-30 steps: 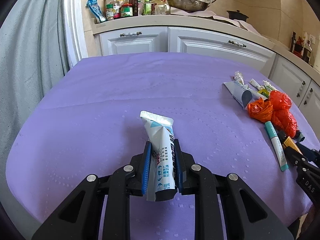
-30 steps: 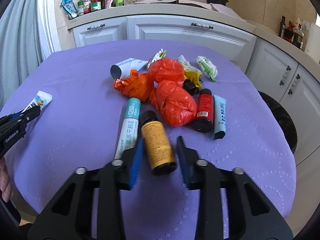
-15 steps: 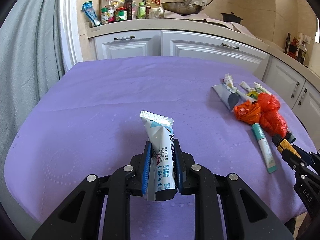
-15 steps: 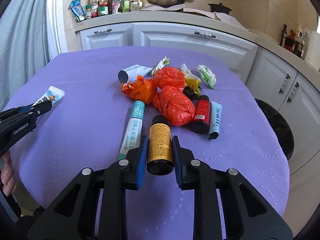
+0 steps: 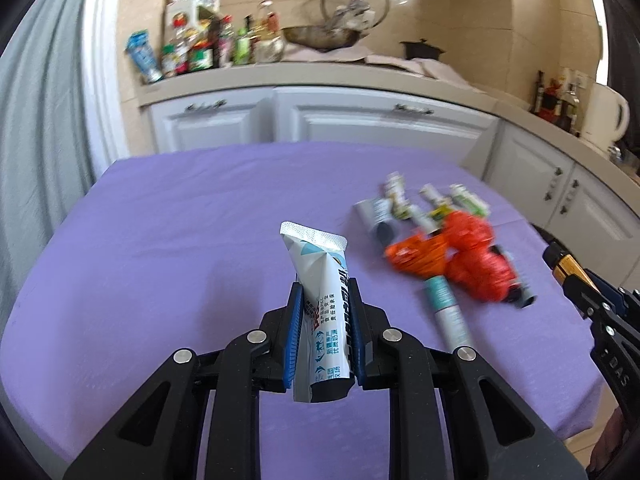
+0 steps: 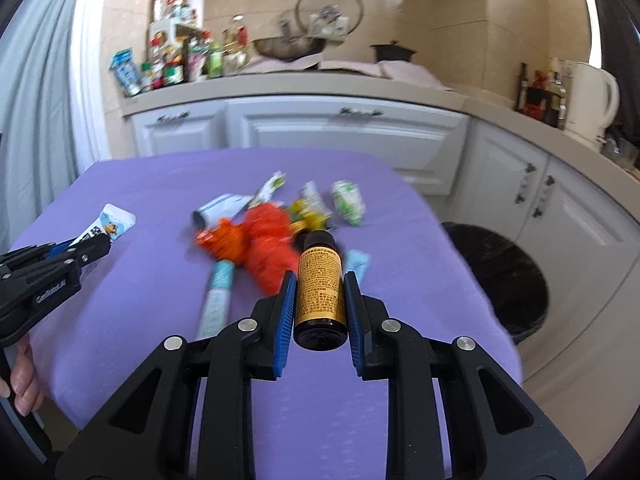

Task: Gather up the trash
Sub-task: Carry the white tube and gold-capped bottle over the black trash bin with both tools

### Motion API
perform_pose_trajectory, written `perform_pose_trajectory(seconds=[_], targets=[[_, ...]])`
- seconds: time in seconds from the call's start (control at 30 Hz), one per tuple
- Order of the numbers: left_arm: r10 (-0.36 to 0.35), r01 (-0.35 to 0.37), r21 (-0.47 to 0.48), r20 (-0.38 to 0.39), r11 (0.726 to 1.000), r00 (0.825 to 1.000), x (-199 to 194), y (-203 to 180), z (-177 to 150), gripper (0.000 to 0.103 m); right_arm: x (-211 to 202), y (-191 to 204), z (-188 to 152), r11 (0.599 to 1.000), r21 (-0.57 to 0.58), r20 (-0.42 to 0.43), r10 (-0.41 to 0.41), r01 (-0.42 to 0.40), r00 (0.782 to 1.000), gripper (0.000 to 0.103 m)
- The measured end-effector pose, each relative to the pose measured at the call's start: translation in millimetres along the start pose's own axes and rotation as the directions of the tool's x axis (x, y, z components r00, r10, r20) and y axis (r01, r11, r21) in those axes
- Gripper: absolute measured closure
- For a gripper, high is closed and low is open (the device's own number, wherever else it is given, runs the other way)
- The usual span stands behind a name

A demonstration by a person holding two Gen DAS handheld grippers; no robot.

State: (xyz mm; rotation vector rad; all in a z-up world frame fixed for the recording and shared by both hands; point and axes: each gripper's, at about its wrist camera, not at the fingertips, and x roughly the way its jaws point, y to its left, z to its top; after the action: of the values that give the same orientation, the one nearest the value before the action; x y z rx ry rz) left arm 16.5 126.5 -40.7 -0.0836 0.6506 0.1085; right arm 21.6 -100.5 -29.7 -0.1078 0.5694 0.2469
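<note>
The left gripper [image 5: 324,316] has its blue-padded fingers [image 5: 294,332] clamped on a white crimped toothpaste tube with blue print [image 5: 320,280], held clear above the purple cloth-covered counter [image 5: 160,260], to the left of the orange heap; so one piece is lifted but not yet binned. The heap itself, a crumpled orange plastic bag [image 6: 264,248], lies on the counter and is the landmark for what is left: a grey-and-white rolled tube [image 6: 216,210] touches its far left side; a teal-and-white tube [image 6: 218,296] lies against its near left edge; yellow and green wrappers [image 6: 320,204] sit just behind it, too blurred to count; a pale blue flat tube [image 6: 356,264] lies on its right. The right gripper [image 6: 318,304] has its fingers closed on a small dark bottle with an amber label [image 6: 320,288], raised in front of the heap. A round bin lined with a black bag [image 6: 500,280] stands on the floor beyond the counter's right edge, well right of the heap; what it already holds cannot be seen. Judged from this, the task is early to midway: two items are in hand and need carrying to the bin, and most of the heap is untouched.
</note>
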Motion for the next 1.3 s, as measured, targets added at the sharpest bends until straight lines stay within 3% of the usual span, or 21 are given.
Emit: perform_pose_trajectory(seconds=[0.2,0.57,0.9,1.3], targets=[[-0.08,0.078,0.056,0.033,0.995,0.996,6,-43,18,0.081,0,-43,7,0.992,0.055,0.03,-0.119,0.117,0.992,0.08],[-0.199,0.188,0.163,0.053,0.969,0.979,29,-137,48,0.081,6,-138,17,0.938,0.163,0.061,-0.318,0.305,0.946,0.08],[-0.242,0.232,0.228,0.014,0.945,0.97,63,-218,62,0.081,31,-204,15,0.906,0.222,0.04,-0.378,0.361,0.925,0.08],[-0.241,0.242,0.306,-0.043,0.921,0.97,110,-295,68,0.081,74,-251,10,0.894,0.258,-0.008,-0.377,0.366,0.926,0.08]])
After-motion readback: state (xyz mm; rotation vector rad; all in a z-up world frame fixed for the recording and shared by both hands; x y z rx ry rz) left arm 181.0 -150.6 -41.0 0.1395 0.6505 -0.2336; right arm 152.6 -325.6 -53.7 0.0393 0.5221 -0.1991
